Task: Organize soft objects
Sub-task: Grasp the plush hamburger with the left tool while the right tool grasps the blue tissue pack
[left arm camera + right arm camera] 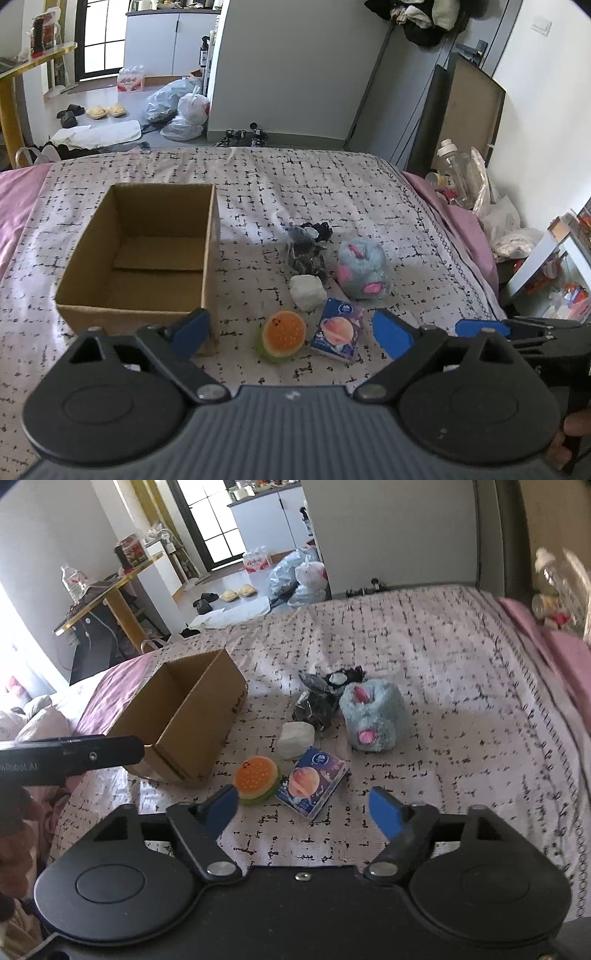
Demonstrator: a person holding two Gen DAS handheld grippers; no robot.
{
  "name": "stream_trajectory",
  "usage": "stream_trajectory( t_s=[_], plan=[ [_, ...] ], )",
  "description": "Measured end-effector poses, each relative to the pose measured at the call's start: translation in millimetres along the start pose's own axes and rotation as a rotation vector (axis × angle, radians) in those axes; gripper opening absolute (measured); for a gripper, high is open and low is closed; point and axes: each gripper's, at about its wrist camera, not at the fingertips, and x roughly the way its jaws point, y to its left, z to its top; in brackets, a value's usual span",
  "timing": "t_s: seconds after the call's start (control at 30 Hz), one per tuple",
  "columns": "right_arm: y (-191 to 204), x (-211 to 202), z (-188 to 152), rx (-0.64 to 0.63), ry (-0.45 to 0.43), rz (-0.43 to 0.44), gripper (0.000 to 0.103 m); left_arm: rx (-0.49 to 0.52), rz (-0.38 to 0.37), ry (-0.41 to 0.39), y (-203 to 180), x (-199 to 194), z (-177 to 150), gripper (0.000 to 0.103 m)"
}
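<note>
An open, empty cardboard box (pixel 147 258) (pixel 184 716) sits on the bed at the left. Right of it lie a burger-shaped squishy toy (pixel 283 338) (pixel 256 780), a blue tissue pack (pixel 338 330) (pixel 314 781), a white soft block (pixel 307 291) (pixel 295 738), a dark crumpled bundle (pixel 306 247) (pixel 319 699) and a blue-grey plush with pink ears (pixel 362 269) (pixel 373 714). My left gripper (pixel 291 332) is open and empty, just before the burger toy and tissue pack. My right gripper (pixel 303 808) is open and empty, close before the tissue pack.
The bed has a white black-flecked cover (pixel 314 177) over pink sheets (pixel 22 184). A cluttered nightstand (pixel 554 266) stands at the right. Bags (pixel 184 107) and slippers (pixel 105 110) lie on the floor beyond. A yellow-edged table (pixel 107 590) stands to the left.
</note>
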Motion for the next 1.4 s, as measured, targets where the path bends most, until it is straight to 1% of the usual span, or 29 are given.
stream_trajectory(
  t_s=[0.07, 0.13, 0.2, 0.27, 0.37, 0.47, 0.57, 0.67, 0.8, 0.9, 1.2, 1.3, 1.4],
  plan=[
    [-5, 8, 0, 0.028, 0.014, 0.008, 0.063, 0.0, -0.006, 0.006, -1, 10, -1, 0.088],
    [-9, 15, 0, 0.06, 0.031, 0.018, 0.06, -0.002, -0.009, 0.011, -1, 20, -3, 0.086],
    [-14, 23, 1, 0.103, 0.055, 0.036, 0.049, -0.001, -0.009, 0.021, -2, 31, -5, 0.083],
    [-17, 29, 2, 0.138, 0.07, 0.05, 0.046, -0.004, -0.024, 0.026, -3, 40, -8, 0.081],
    [-22, 39, 4, 0.179, 0.081, 0.055, 0.046, 0.013, -0.025, 0.046, -7, 55, -15, 0.081],
    [-27, 52, 4, 0.21, 0.099, 0.046, 0.046, 0.012, -0.017, 0.067, -7, 72, -21, 0.077],
    [-34, 66, 5, 0.234, 0.114, 0.031, 0.046, 0.011, 0.015, 0.068, -5, 86, -27, 0.073],
    [-38, 75, 5, 0.247, 0.115, 0.031, 0.045, 0.002, 0.026, 0.081, -2, 101, -31, 0.073],
    [-43, 90, 5, 0.256, 0.139, 0.022, 0.044, -0.019, 0.044, 0.099, 3, 118, -35, 0.073],
    [-44, 98, 4, 0.266, 0.156, 0.029, 0.044, -0.018, 0.061, 0.1, 5, 127, -37, 0.073],
    [-49, 119, 3, 0.316, 0.187, 0.037, 0.043, -0.009, 0.067, 0.118, 6, 148, -39, 0.073],
    [-52, 126, 3, 0.346, 0.197, 0.049, 0.039, -0.004, 0.074, 0.118, 4, 152, -42, 0.073],
    [-55, 132, 2, 0.376, 0.201, 0.062, 0.039, 0.01, 0.09, 0.107, 1, 155, -43, 0.073]
  ],
)
